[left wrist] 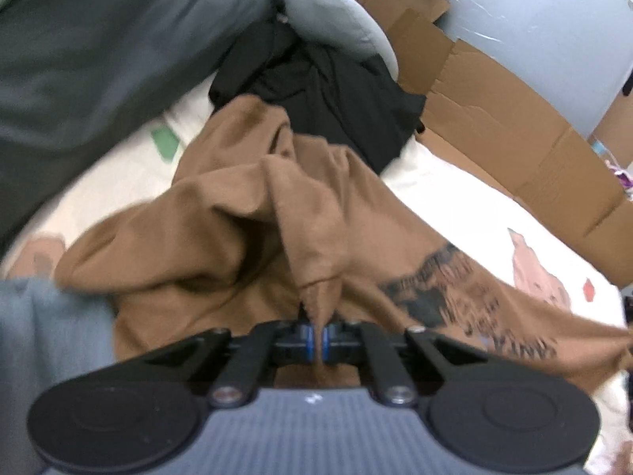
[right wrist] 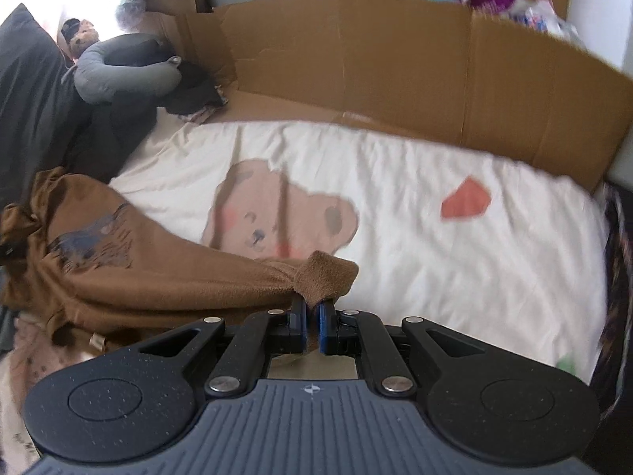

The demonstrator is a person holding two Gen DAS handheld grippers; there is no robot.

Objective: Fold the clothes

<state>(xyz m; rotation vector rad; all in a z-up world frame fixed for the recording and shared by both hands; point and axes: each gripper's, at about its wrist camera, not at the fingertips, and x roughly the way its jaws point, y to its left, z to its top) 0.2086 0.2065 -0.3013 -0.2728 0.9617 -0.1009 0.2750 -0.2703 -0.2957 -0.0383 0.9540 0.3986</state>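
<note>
Your left gripper [left wrist: 319,336] pinches a fold of the brown shirt [left wrist: 245,213] bunched on the bedsheet [right wrist: 395,182]; only your right view shows the right gripper [right wrist: 312,316] clamping its stretched corner beside the bear print [right wrist: 277,213].

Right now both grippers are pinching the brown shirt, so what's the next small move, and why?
Probably draw the two grippers apart and lift a little to spread the brown shirt flat. The left gripper and the right gripper are each shut on a bunched bit of fabric, and the shirt lies crumpled on the white bear-print sheet, its dark print creased. Folding seems premature.
</note>
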